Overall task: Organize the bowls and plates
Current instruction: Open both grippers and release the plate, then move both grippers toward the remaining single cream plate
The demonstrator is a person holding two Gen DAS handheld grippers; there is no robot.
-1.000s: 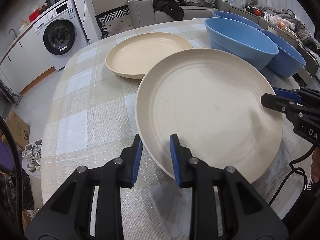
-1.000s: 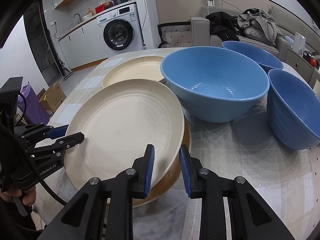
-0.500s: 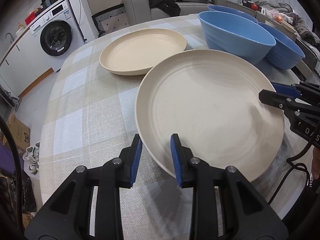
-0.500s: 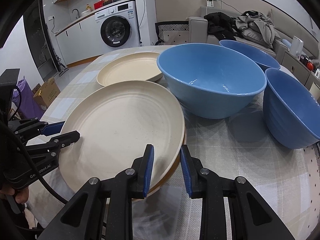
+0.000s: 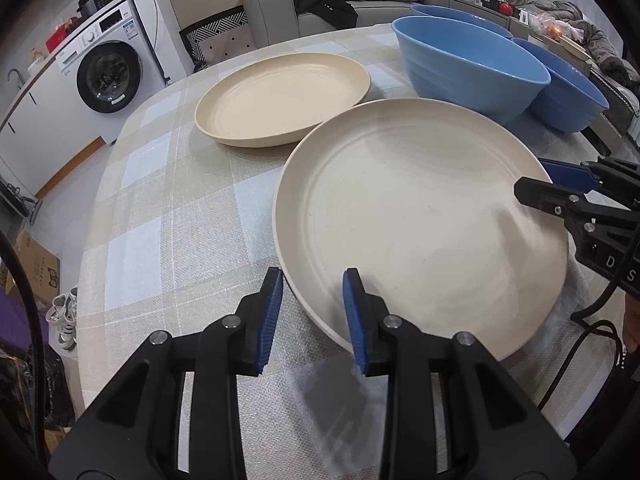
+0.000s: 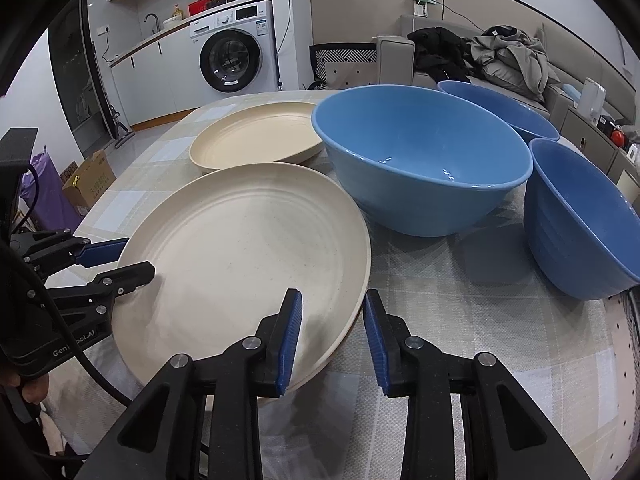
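A large cream plate (image 5: 420, 220) lies on the checked tablecloth; it also shows in the right wrist view (image 6: 248, 252), on top of another plate whose rim shows beneath. My left gripper (image 5: 312, 316) is open with its fingers either side of the plate's near rim. My right gripper (image 6: 332, 336) is open, its fingers straddling the opposite rim. A second cream plate (image 5: 282, 98) lies further back. Three blue bowls stand beyond: a big one (image 6: 420, 156), one at the right (image 6: 580, 220) and one behind (image 6: 500, 108).
The table edge (image 5: 100, 208) drops off at the left toward the floor, a cardboard box (image 6: 86, 178) and a washing machine (image 5: 108, 76). A sofa with clothes (image 6: 480, 56) stands behind the table.
Both grippers have lowered with the large plate, which now lies flat on the plate beneath. The jaws of both have opened wider around its rim.
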